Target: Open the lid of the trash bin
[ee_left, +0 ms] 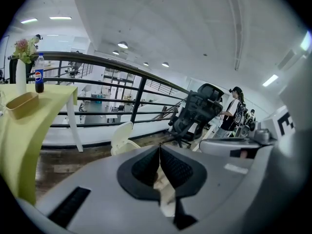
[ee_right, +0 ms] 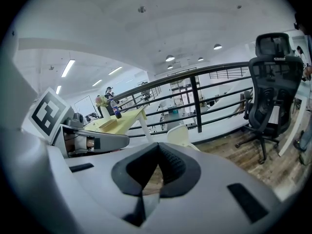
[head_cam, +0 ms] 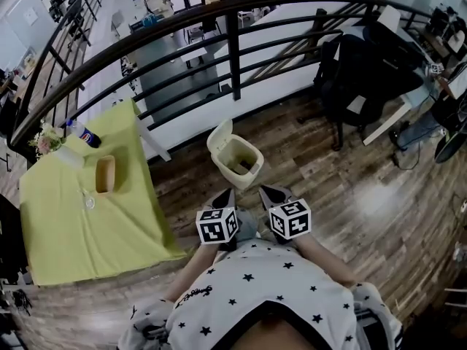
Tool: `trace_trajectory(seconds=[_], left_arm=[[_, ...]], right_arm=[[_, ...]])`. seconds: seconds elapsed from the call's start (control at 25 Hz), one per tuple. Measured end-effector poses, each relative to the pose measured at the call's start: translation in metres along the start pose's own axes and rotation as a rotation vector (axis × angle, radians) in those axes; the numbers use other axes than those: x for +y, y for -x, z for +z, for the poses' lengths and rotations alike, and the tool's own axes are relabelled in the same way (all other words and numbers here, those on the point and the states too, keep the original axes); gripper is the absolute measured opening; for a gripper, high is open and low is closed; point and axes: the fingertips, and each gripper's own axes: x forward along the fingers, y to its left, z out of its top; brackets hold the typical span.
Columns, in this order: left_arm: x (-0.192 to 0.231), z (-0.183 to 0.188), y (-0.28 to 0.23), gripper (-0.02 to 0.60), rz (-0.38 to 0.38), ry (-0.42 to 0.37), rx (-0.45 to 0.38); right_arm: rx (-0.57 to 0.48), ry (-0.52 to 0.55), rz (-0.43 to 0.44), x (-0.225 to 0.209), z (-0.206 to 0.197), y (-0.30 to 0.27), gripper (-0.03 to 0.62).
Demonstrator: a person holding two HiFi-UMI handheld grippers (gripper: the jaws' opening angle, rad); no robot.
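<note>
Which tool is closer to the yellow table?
Left. The left tool is just right of the table; the right tool is farther right, beyond the left one.

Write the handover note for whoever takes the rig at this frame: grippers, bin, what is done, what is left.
Left gripper: jaws together, nothing between them, held just short of the bin.
Right gripper: jaws together, also empty, next to the left one.
Trash bin: on the wooden floor straight ahead, touching neither gripper.
Lid: tipped up at the bin's far side, leaving the opening uncovered.
Done: the lid looks open.
Left: probably nothing on the lid itself. Check that it holds upright on its own.
</note>
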Motion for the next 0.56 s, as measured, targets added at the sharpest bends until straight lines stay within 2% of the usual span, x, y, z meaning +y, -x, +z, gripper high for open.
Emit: trace_trajectory(seconds=[0.56], left_arm=[[0.0011, 0.0008, -0.0008, 0.015, 0.001, -0.007, 0.013]], right_arm=[[0.001, 0.016, 0.005, 0.0008, 0.0015, -0.0023, -0.006]])
